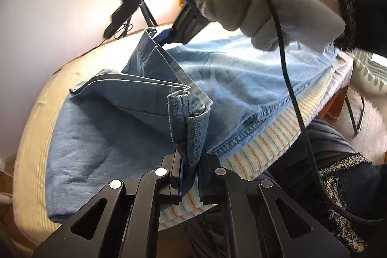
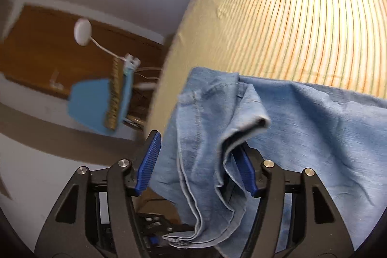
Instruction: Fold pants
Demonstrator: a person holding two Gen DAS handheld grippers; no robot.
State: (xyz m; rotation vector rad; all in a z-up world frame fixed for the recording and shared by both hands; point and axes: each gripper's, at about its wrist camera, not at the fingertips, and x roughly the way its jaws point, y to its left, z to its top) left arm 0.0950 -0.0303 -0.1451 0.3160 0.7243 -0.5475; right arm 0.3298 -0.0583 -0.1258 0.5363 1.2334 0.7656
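Light-blue denim pants (image 1: 241, 79) lie on a yellow striped cloth-covered table (image 1: 271, 144). The left gripper (image 1: 191, 173) is clamped on a folded hem corner. The right gripper (image 2: 200, 168) stands with jaws apart, denim hanging loosely between its blue ribbed pads (image 2: 150, 161).

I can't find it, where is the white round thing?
In the right wrist view the white round thing is at upper left, off the bed, just above the blue board.
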